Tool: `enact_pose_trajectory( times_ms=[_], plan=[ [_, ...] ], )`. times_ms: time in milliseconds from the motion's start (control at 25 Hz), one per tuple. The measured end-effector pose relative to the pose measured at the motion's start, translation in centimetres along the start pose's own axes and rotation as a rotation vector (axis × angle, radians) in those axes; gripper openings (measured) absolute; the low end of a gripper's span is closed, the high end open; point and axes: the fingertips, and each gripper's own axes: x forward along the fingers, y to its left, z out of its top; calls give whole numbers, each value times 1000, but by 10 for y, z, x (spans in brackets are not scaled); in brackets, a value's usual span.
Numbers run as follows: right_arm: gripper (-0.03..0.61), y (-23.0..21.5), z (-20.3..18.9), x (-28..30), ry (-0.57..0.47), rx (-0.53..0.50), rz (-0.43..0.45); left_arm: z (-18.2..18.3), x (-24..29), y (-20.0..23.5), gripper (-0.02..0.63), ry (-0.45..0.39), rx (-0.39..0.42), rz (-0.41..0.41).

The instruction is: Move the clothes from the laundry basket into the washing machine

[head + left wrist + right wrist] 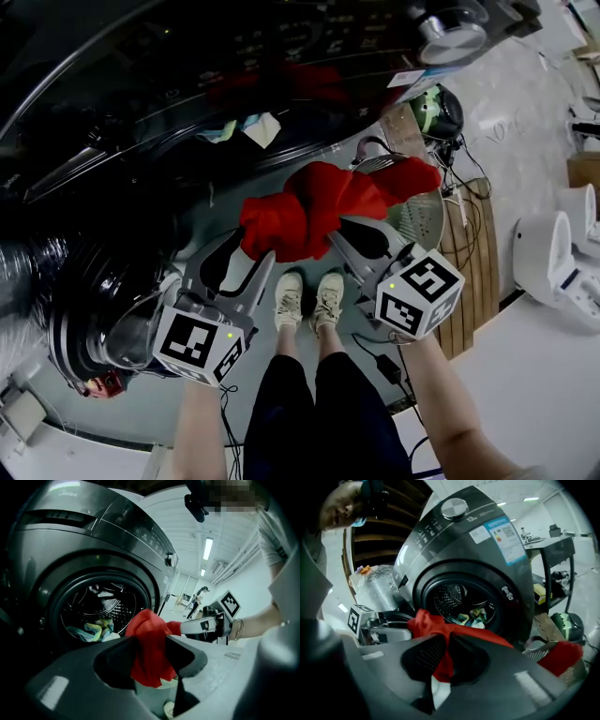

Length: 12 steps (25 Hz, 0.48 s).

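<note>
A red garment [309, 211] hangs bunched between both grippers, above the laundry basket [427, 217]. My left gripper [251, 255] is shut on its left end [149, 648]. The right gripper [339, 234] is shut on the cloth [443, 660] too, and the cloth's far end trails over the basket rim [562, 656]. The dark grey washing machine [89, 541] stands just ahead with its door open. Several colourful clothes [93, 630] lie inside the drum [464, 604].
The open round door [103, 309] of the machine hangs at my left. A wooden pallet [464, 253] and cables lie to the right of the basket. My feet [307, 298] stand just behind the grippers. A metal shelf [555, 569] stands right of the machine.
</note>
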Motion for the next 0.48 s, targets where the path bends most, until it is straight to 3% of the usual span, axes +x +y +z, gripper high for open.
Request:
enact_pose_trajectory(
  times_ms=[120, 200, 320, 360, 480],
  plan=[
    [52, 28, 19, 2, -10, -25, 74, -5, 10, -18, 288, 5, -13, -86],
    [52, 45, 25, 7, -9, -34, 121, -6, 15, -31, 323, 15, 3, -134],
    [54, 73, 27, 18, 1, -41, 204, -9, 23, -33, 345, 30, 56, -113],
    [54, 82, 27, 22, 4, -39, 234, -9, 24, -27, 343, 20, 69, -82],
    [58, 96, 30, 31, -13, -34, 285, -4, 20, -7, 180, -40, 31, -39]
  ],
)
